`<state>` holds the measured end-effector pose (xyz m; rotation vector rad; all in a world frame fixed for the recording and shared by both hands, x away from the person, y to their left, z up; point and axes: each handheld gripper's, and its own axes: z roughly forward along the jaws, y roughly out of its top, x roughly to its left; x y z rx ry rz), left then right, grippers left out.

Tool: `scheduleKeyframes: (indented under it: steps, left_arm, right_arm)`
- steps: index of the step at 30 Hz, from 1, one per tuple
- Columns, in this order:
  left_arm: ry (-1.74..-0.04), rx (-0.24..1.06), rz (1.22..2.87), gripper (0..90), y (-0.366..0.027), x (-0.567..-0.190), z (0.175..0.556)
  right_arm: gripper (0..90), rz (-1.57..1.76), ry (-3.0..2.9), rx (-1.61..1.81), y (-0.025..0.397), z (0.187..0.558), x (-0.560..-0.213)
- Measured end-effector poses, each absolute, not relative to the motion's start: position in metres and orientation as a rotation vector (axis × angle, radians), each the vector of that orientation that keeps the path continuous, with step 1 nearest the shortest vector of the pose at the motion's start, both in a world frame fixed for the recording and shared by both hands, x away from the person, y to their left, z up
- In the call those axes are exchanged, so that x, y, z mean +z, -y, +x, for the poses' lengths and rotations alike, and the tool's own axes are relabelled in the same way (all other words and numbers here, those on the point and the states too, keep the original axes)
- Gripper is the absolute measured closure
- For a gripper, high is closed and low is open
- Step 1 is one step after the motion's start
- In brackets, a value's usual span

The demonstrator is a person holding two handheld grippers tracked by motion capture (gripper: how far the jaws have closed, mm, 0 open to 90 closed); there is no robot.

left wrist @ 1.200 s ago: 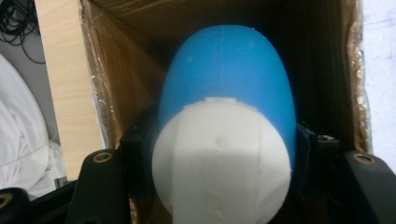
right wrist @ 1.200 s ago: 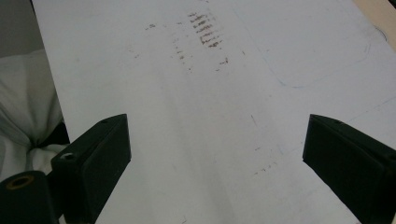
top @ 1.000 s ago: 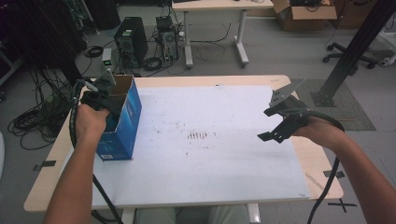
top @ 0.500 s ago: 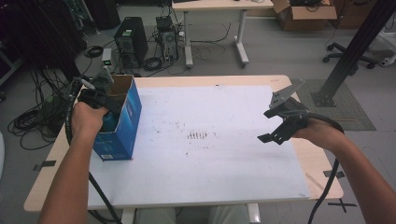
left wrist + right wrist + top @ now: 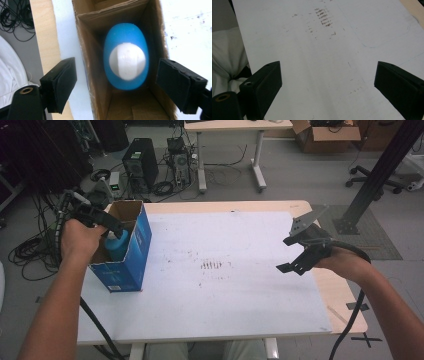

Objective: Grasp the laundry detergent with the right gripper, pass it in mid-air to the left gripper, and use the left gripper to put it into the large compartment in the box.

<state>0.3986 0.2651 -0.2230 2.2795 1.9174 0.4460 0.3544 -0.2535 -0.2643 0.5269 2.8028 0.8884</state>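
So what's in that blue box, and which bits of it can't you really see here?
- Blue bottle with white cap: left gripper view is blurred, and its body is hidden under its own top.
- High view: the blue box wall and the left gripper cover most of the bottle.
- Any bottle label: hidden.
- Box floor: dark.

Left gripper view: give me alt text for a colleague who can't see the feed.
Looking straight down into an open cardboard box, a blue bottle with a white cap stands inside. The left gripper has its black jaws wide open, one on each side of the box, touching nothing. The box sits on a white table surface.
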Motion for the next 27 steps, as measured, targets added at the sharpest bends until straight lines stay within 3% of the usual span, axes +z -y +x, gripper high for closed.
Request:
scheduleKeyframes:
  steps: [14, 27]
  left_arm:
    - [-1.806, 0.471, 2.312, 12.6, -0.248, -0.178, 0.382]
    - [-1.622, 0.487, 2.384, 9.8, -0.209, -0.147, 0.366]
  right_arm:
    - [7.2, 0.518, -2.793, 0.891, 0.252, 0.349, -0.256]
    - [7.1, 0.519, -2.783, 0.894, 0.253, 0.344, -0.251]
